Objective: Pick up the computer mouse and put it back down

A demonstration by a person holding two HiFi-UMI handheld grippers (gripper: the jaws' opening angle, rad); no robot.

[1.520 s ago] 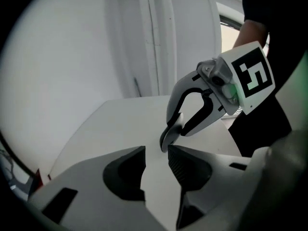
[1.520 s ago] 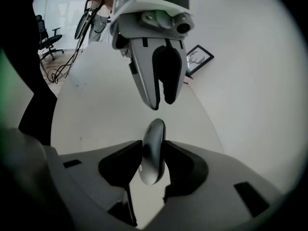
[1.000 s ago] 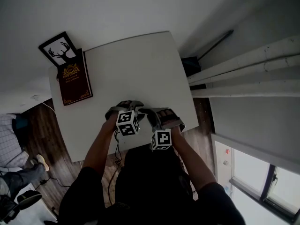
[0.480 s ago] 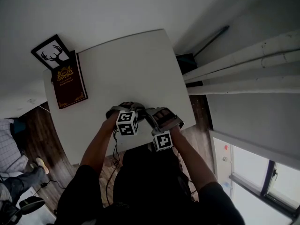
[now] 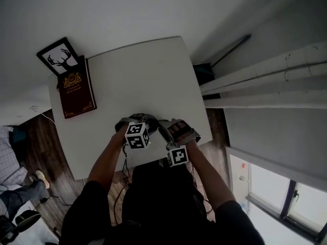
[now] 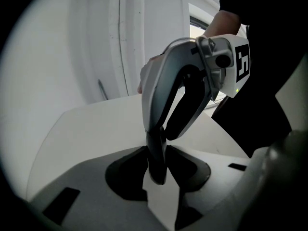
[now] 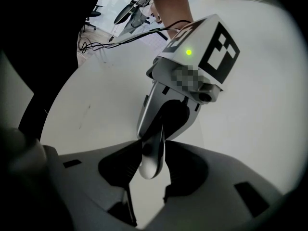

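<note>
The dark jaws of your left gripper (image 6: 161, 198), just closing, and of your right gripper (image 7: 147, 198) stand apart, each straddling the other's smooth, rounded finger (image 7: 151, 160).

The white surface (image 5: 143, 70) is free across its middle and right side. 2 obstacles stand at its far-left corner: a dark red book (image 5: 75, 92) and, just beside it, a framed deer picture (image 5: 59, 58). At the near edge the left tool (image 5: 137, 119), jaws just closing, and the right tool (image 5: 171, 127) block each other, each with a finger between the other's jaws.
</note>
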